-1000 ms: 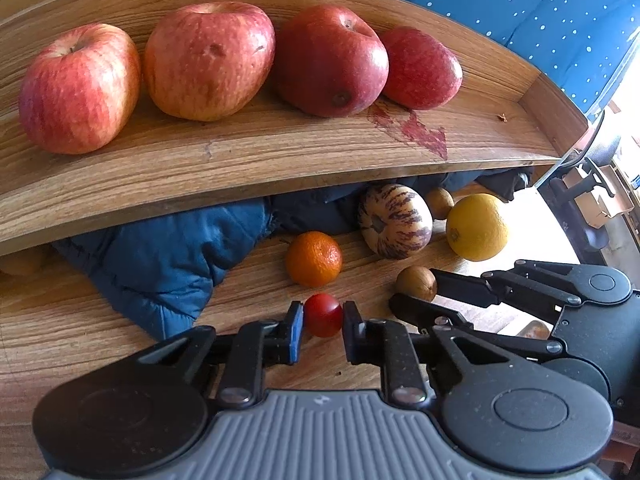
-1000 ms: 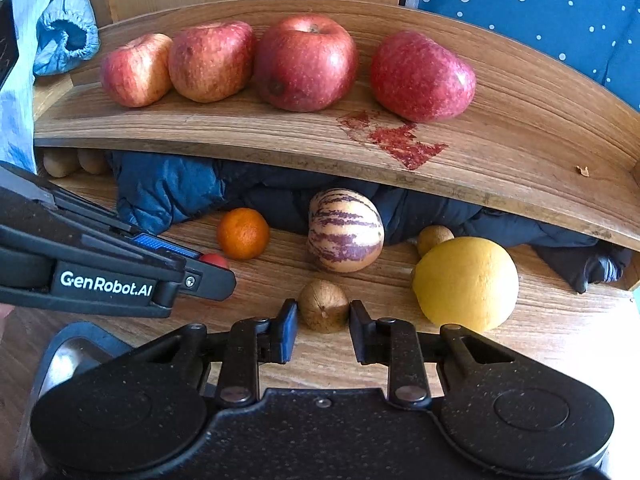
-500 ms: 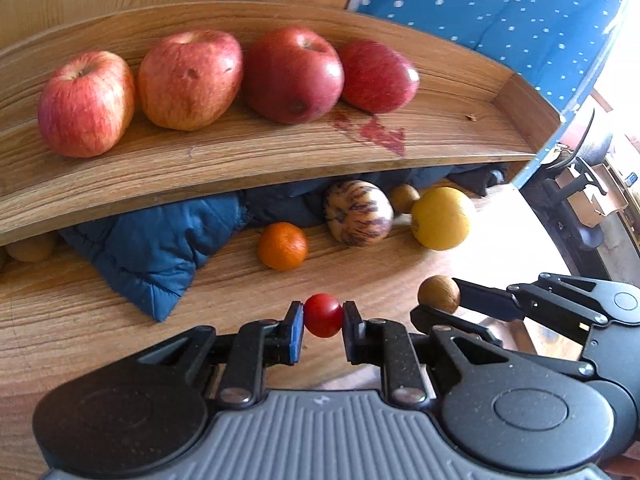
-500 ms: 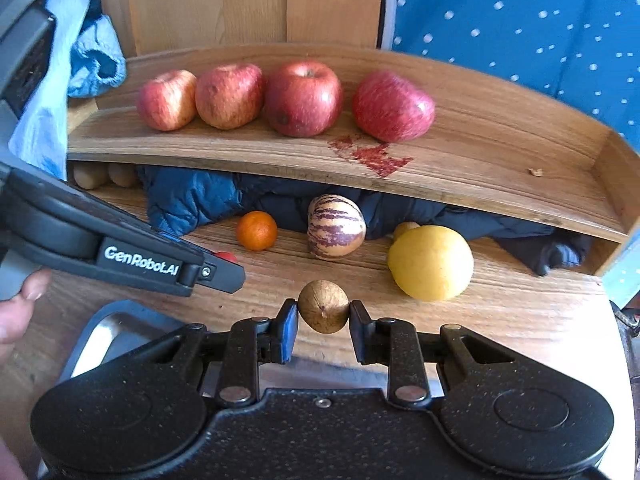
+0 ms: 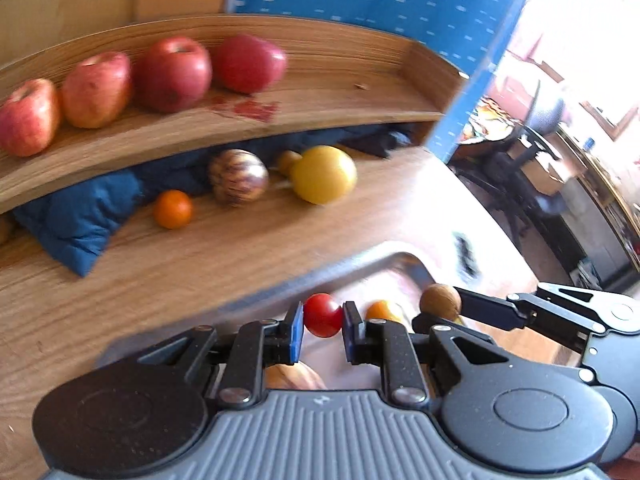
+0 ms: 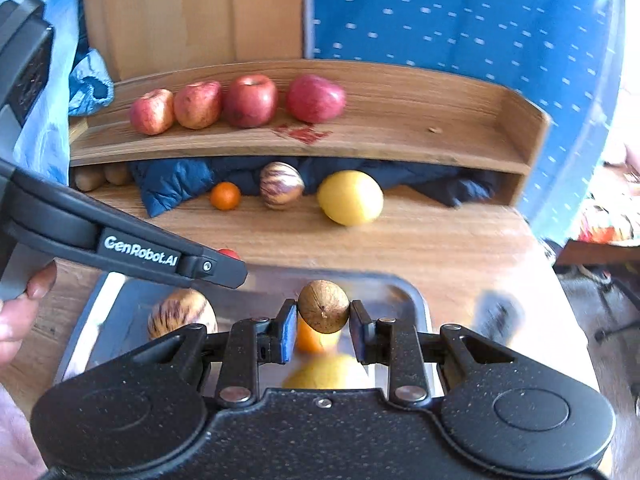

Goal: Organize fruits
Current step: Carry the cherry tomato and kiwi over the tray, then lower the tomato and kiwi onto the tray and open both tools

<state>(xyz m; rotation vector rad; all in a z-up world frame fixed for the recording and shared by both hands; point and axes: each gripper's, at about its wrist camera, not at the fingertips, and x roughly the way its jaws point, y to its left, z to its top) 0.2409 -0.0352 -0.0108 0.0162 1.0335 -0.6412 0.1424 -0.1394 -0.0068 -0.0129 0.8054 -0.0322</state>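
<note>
A: Left gripper [image 5: 322, 328]?
B: Jaws clamped on a cherry tomato [image 5: 322, 315], held above the near edge of the metal tray [image 5: 360, 258]. Frame is motion-blurred.
A: Right gripper [image 6: 323, 330]?
B: Jaws gripping a small brown round fruit [image 6: 323, 306], can't tell the kind. It's held over the tray [image 6: 404, 286] too, just right of the left gripper.
A: What's in the tray?
B: A striped pepino melon [image 6: 182, 312] on the left side, a small orange [image 6: 310, 340] behind the right jaws, a yellow fruit [image 6: 328, 374] closest to the camera, blurred.
A: On the table [image 6: 440, 240]?
B: Near the shelf: a tangerine [image 6: 225, 196], a second striped melon [image 6: 281, 185], a big lemon [image 6: 350, 197], left to right, apart from each other. In the left view another small brown fruit [image 5: 289, 161] sits behind, between that melon and the lemon. Two brown fruits [image 6: 100, 176] tucked under the shelf's left end.
A: Shelf?
B: Wooden shelf [image 6: 420, 120] carries four red apples [image 6: 250, 100] in a row on its left half, with a red stain [image 6: 304, 133] in front of the rightmost one. A blue padded jacket [image 6: 176, 184] is stuffed underneath.
A: Operator?
B: Fingers [image 6: 24, 308] visible at the left edge of the right view, on the left gripper's handle.
</note>
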